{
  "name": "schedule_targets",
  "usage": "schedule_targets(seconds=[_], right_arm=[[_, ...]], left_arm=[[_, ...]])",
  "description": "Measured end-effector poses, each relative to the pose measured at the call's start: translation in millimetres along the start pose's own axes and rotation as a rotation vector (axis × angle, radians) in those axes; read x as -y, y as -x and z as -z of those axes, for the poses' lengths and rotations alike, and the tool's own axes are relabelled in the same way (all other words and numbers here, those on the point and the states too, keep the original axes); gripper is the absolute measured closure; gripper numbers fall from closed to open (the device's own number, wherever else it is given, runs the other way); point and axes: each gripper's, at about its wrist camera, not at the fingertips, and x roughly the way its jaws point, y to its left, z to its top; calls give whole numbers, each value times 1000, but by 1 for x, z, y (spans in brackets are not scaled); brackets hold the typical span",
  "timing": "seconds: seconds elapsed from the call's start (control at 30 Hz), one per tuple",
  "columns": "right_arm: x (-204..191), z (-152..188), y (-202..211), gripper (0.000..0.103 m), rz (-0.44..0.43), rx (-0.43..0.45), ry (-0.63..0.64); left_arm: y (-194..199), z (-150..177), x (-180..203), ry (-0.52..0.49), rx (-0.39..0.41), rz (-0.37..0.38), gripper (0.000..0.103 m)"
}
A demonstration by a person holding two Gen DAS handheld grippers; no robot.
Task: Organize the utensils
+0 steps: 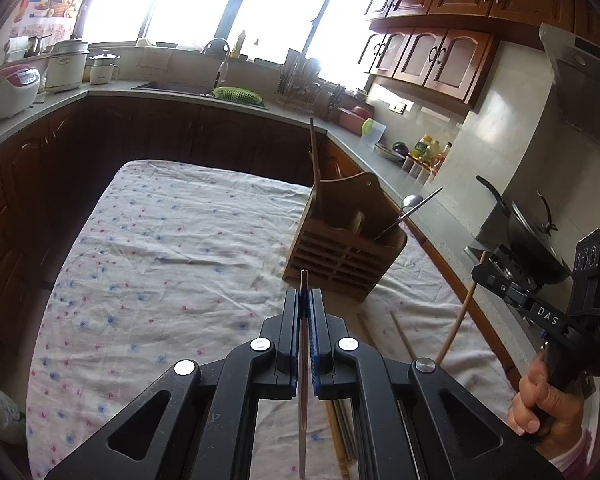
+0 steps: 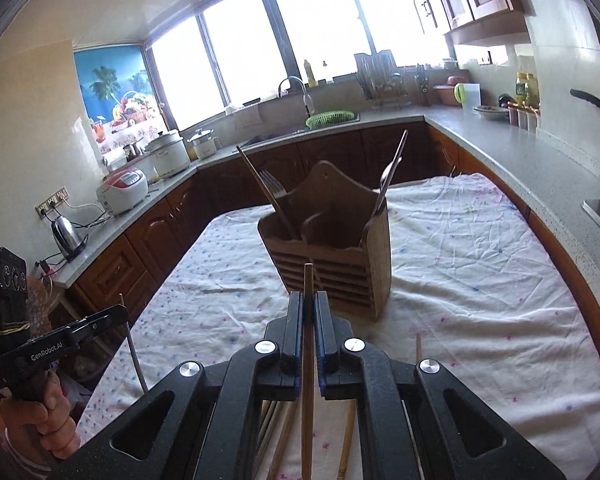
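Note:
A wooden utensil holder [image 1: 340,248] [image 2: 332,248] stands on the flowered tablecloth [image 1: 160,240] [image 2: 480,260]. A fork [image 2: 274,188], a wooden chopstick and a spoon [image 1: 412,200] stick out of it. My left gripper [image 1: 305,294] is shut on a thin metal chopstick [image 1: 303,380], held above the cloth short of the holder. My right gripper [image 2: 309,296] is shut on a wooden chopstick [image 2: 308,360], also just in front of the holder. Each gripper shows in the other's view, held by a hand [image 1: 478,272] [image 2: 122,312]. Several loose chopsticks [image 1: 340,432] [image 2: 348,440] lie on the cloth beneath the grippers.
A grey counter [image 1: 432,208] runs around the table on three sides. On it are a wok [image 1: 532,232] on the stove at the right, a rice cooker [image 1: 10,90], a kettle [image 2: 68,236] and a green colander [image 1: 236,94] by the sink.

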Motion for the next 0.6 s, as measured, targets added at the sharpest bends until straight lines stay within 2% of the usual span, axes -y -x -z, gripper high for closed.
schedule_targets(seconds=[0.23, 0.6], right_arm=[[5, -22, 22, 98, 3, 77, -1], [12, -27, 26, 98, 2, 102, -23]], left_arm=[[14, -7, 10, -20, 31, 11, 101], [2, -22, 14, -25, 47, 19, 101]])
